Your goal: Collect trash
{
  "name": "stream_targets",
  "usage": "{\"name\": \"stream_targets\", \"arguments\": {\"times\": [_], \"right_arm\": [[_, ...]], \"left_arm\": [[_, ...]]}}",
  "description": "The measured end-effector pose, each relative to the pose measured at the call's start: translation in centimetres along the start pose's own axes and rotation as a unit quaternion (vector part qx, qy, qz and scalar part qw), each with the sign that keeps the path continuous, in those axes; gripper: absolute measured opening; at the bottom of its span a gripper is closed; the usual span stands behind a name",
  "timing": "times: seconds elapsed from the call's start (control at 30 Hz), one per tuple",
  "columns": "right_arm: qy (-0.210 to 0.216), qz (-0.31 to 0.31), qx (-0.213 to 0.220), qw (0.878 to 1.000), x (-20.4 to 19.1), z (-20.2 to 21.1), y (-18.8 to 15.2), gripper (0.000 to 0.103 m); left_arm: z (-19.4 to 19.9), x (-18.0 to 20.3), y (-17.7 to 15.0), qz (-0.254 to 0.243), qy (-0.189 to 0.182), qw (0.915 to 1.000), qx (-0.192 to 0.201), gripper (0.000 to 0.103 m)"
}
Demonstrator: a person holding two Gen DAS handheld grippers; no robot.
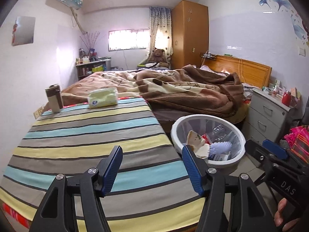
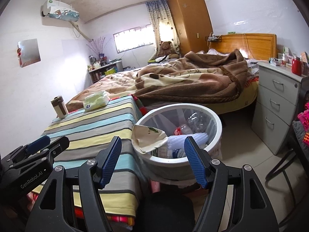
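Note:
A white round trash bin (image 1: 240, 141) with a clear liner stands on the floor beside the striped table (image 1: 87, 135). Inside it lie a crumpled paper container (image 1: 195, 138), a clear plastic bottle (image 2: 195, 121) and white plastic pieces. My left gripper (image 1: 152, 148) hangs open over the table's near right edge, with nothing between its fingers. My right gripper (image 2: 152, 140) stands open just before the bin's (image 2: 218, 119) near rim, above the crumpled paper (image 2: 148, 137), and holds nothing. Each gripper shows at the edge of the other's view, the right gripper (image 1: 270, 150) and the left gripper (image 2: 48, 145).
On the table's far end stand a tissue pack (image 1: 103, 97) and a brown and cream tumbler (image 1: 55, 100). A bed with a brown blanket (image 2: 193, 81) lies behind the bin. A grey drawer cabinet (image 2: 274, 106) and a chair frame (image 2: 285, 166) are at the right.

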State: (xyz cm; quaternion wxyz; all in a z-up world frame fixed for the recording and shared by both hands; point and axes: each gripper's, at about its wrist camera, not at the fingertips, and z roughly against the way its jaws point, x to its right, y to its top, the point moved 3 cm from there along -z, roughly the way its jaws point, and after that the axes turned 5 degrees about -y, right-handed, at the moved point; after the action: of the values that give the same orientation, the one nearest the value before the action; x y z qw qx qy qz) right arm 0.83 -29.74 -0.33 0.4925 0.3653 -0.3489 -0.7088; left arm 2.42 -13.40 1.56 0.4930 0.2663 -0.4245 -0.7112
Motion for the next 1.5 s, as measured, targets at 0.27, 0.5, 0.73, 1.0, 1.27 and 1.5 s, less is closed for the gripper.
{"name": "stream_targets", "arguments": {"times": [0.27, 0.5, 0.73, 1.0, 1.27, 1.5], "right_arm": [[0.002, 0.011, 0.007, 1.000, -0.9, 0.6, -0.3, 0.069], [0.000, 0.008, 0.005, 1.000, -0.9, 0.6, -0.5, 0.069], [-0.001, 0.008, 0.004, 1.000, -0.9, 0.6, -0.5, 0.069], [-0.003, 0.010, 0.004, 1.000, -1.0, 0.7, -0.6, 0.069], [-0.004, 0.009, 0.001, 1.000, -1.0, 0.7, -0.6, 0.069], [-0.006, 0.008, 0.000, 1.000, -1.1, 0.8, -0.7, 0.069]], "left_arm": [[0.4, -0.7, -1.0, 0.005, 0.011, 0.9999, -0.007, 0.064], [0.6, -0.6, -1.0, 0.007, 0.010, 0.9999, -0.003, 0.064], [0.6, -0.6, -1.0, 0.006, 0.010, 0.9999, -0.006, 0.064], [0.5, -0.6, -1.0, 0.007, 0.010, 0.9999, -0.008, 0.064], [0.6, -0.5, -1.0, 0.008, 0.011, 0.9999, -0.009, 0.064], [0.7, -0.5, -1.0, 0.009, 0.012, 0.9999, -0.009, 0.064]]}}
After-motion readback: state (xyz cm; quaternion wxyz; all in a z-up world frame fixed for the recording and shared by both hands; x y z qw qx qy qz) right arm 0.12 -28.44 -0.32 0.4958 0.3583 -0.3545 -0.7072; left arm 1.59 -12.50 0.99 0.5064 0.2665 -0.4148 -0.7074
